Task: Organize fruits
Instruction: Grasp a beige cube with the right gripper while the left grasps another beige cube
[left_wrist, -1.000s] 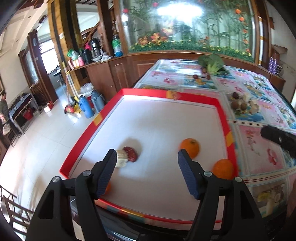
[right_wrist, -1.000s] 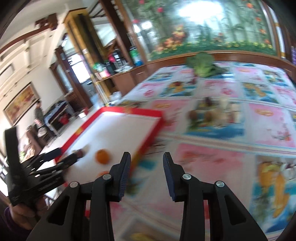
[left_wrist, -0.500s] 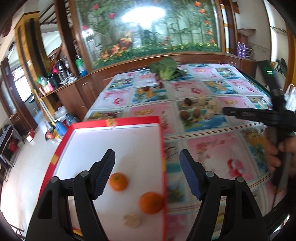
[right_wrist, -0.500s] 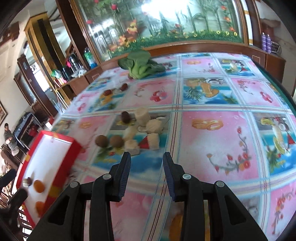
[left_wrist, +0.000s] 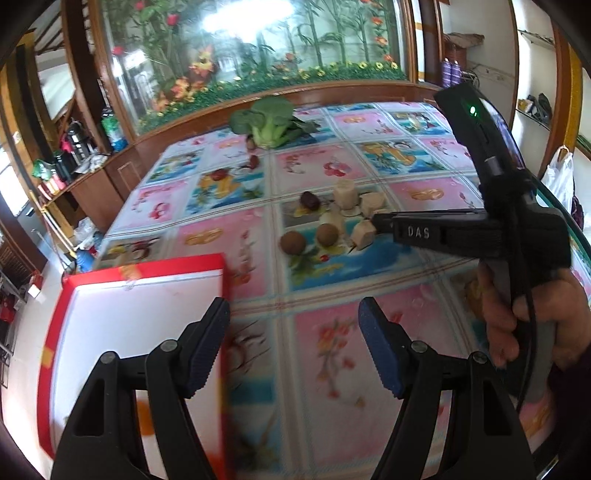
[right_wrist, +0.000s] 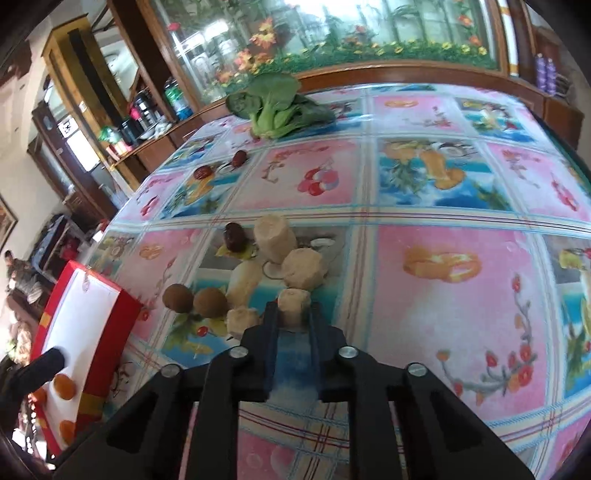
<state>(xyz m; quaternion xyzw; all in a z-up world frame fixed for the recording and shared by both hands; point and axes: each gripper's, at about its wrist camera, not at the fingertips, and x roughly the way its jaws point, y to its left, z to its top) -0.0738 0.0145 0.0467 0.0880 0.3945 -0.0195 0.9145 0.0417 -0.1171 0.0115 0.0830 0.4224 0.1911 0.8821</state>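
The pale peeled fruit chunk (right_wrist: 293, 302) is sitting in the cluster mid-table, pinched by the right gripper (right_wrist: 292, 314), whose jaws have just been closing on it. The left gripper (left_wrist: 293, 343) is hanging open and empty beside the red-rimmed tray (left_wrist: 55, 332). Bare flowered tablecloth (right_wrist: 443, 314) is stretching rightward. Brown round fruits (right_wrist: 195, 300) are lying close by.

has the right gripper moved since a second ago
Yes. The right gripper has come forward across the tablecloth to the pile of pale peeled chunks, and its jaws have just been closing on one pale chunk.
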